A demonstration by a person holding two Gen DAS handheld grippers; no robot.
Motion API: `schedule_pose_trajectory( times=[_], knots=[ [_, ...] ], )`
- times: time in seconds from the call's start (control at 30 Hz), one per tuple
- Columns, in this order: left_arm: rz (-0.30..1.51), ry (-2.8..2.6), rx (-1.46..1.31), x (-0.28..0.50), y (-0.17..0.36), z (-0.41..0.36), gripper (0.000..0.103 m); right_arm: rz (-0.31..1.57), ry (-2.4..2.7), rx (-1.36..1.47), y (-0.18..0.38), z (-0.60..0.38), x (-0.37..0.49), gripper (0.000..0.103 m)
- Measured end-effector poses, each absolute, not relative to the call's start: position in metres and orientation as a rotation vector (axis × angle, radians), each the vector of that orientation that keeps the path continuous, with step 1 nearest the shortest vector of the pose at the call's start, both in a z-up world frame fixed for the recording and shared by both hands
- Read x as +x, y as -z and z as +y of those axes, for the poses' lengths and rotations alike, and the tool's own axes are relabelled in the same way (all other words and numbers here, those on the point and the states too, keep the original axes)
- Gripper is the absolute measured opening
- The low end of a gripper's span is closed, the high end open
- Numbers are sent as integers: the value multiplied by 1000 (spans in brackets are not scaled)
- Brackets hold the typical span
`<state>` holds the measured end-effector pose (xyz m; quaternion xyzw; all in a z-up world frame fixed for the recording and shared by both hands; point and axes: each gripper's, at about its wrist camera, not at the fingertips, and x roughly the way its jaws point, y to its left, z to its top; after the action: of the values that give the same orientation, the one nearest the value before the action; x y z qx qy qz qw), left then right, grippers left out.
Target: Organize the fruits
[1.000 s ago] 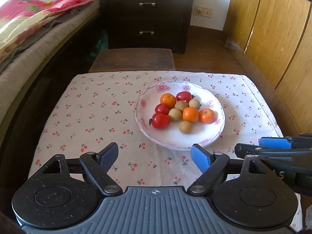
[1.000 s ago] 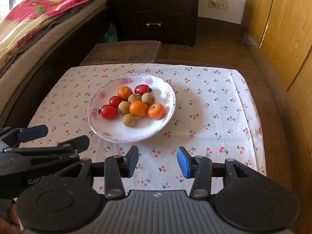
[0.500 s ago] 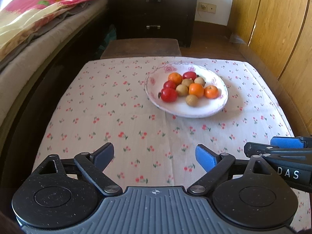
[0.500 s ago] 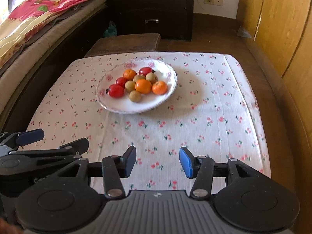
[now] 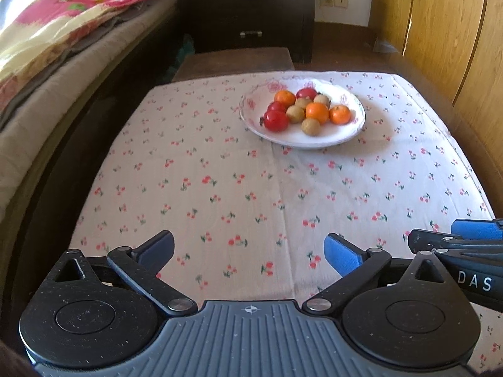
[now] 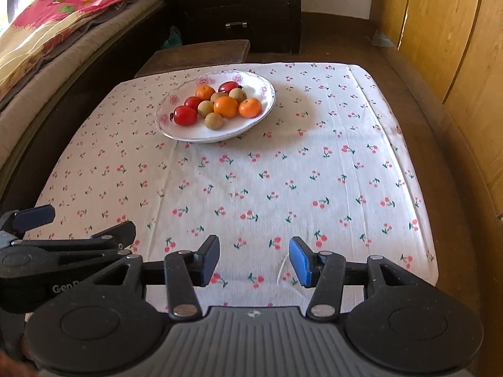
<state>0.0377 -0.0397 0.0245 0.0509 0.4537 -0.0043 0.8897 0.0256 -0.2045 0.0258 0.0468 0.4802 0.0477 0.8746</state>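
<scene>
A white floral plate point(image 5: 352, 132) point(image 6: 188, 133) stands at the far side of the cherry-print tablecloth point(image 5: 251, 188) point(image 6: 283, 172). It holds three oranges point(image 5: 317, 111) point(image 6: 225, 106), red tomatoes point(image 5: 276, 121) point(image 6: 185, 115) and several small brown fruits point(image 5: 311, 126) point(image 6: 214, 121). My left gripper point(image 5: 250, 251) is open and empty over the near edge, far short of the plate. My right gripper point(image 6: 254, 259) is open and empty beside it; its side shows in the left wrist view point(image 5: 462, 238).
A bed with a colourful blanket point(image 5: 63, 31) point(image 6: 63, 15) runs along the left. A dark drawer chest point(image 5: 251, 12) point(image 6: 235, 3) and a low wooden stool point(image 5: 239, 59) point(image 6: 198, 53) stand beyond the table. Wooden cabinet doors point(image 5: 440, 25) point(image 6: 440, 25) line the right.
Both grippers have pulled back from the plate toward the near table edge. The plate now looks smaller and farther away. Both jaws stay open.
</scene>
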Motion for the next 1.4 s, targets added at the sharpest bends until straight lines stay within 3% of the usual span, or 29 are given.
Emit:
schedule_pose_trajectory(
  times=[1.4],
  knots=[
    [984, -13, 8, 19, -23, -27, 99, 988, -136, 103, -28, -199, 9, 49]
  ],
)
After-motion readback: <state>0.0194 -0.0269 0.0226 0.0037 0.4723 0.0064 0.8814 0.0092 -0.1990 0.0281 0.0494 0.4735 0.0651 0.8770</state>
